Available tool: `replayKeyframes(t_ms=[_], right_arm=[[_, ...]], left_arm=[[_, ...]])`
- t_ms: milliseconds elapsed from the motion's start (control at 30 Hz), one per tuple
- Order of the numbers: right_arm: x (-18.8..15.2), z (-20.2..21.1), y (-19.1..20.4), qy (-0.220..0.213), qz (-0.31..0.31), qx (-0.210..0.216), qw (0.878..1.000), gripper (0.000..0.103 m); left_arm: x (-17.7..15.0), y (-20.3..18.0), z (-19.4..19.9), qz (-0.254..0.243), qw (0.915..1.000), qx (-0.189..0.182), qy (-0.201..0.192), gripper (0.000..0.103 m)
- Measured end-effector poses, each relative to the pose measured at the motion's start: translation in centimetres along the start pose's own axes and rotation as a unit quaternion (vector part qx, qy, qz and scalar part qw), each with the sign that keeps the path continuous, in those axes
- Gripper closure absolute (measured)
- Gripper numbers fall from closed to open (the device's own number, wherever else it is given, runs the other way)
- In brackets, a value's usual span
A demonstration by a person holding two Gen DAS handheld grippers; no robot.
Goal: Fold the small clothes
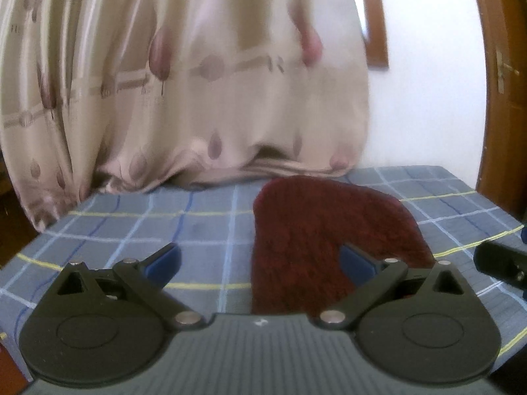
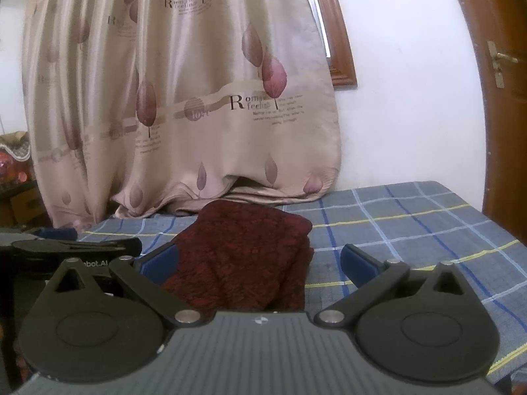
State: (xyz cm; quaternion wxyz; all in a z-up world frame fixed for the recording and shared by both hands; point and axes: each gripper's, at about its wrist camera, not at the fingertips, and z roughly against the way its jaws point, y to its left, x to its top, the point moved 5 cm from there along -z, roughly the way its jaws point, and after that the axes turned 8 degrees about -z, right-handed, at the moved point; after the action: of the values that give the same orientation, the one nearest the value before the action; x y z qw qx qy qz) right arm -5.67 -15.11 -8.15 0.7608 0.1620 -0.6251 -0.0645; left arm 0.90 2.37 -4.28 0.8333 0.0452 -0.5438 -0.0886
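Left wrist view is showing the left gripper [image 1: 260, 258] spread wide and holding nothing, its blue fingertips [image 1: 164, 261] sitting low in the frame over the blue checked bedsheet [image 1: 131, 223]. The dark red fuzzy garment [image 1: 316, 230] is lying flat on the sheet at centre right, and the right-hand blue pad is overlapping its lower edge in the picture — whether it is touching the fabric I cannot tell. The risk I am seeing here: the pile looks thick and springy, so a pinch taken too shallow may be catching only the top layer and dragging the piece askew. A beige leaf-print curtain [image 1: 184, 82] is hanging across the upper left and pooling on the sheet just beyond the garment; a far reach could be snagging its hem. The gripper is being held level, pointing straight ahead, with the other tool's black body poking in at the right edge.

Right wrist view is showing the right gripper [image 2: 258, 260] likewise wide apart and empty, level, aimed at the same garment [image 2: 243, 253], which is lying at lower centre with layers already doubled over. The left gripper [image 2: 70, 247] is sitting close by at the left edge — the two could be colliding if both are closing on the near edge together.
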Motion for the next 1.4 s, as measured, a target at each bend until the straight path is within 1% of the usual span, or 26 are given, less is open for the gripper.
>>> replayKeyframes(t_ms=[233, 600, 1000, 1400], right_arm=[[-0.3, 0.0, -0.2, 0.008, 0.0, 0.002, 1.0, 0.0], [-0.7, -0.2, -0.7, 0.015, -0.003, -0.009, 1.0, 0.0], [-1.1, -0.5, -1.1, 0.024, 0.003, -0.012, 1.0, 0.0], [-1.2, -1.1, -1.6, 0.031, 0.005, -0.02, 0.999, 0.0]], left_arm=[[-0.3, 0.4, -0.4, 0.016, 0.9997, -0.005, 0.017, 0.0], [-0.7, 0.5, -1.0, 0.025, 0.9993, -0.007, 0.029, 0.0], [-1.0, 0.6, -1.5, 0.029, 0.9989, -0.009, 0.038, 0.0], [-1.1, 0.3, -1.6, 0.024, 0.999, -0.012, 0.036, 0.0]])
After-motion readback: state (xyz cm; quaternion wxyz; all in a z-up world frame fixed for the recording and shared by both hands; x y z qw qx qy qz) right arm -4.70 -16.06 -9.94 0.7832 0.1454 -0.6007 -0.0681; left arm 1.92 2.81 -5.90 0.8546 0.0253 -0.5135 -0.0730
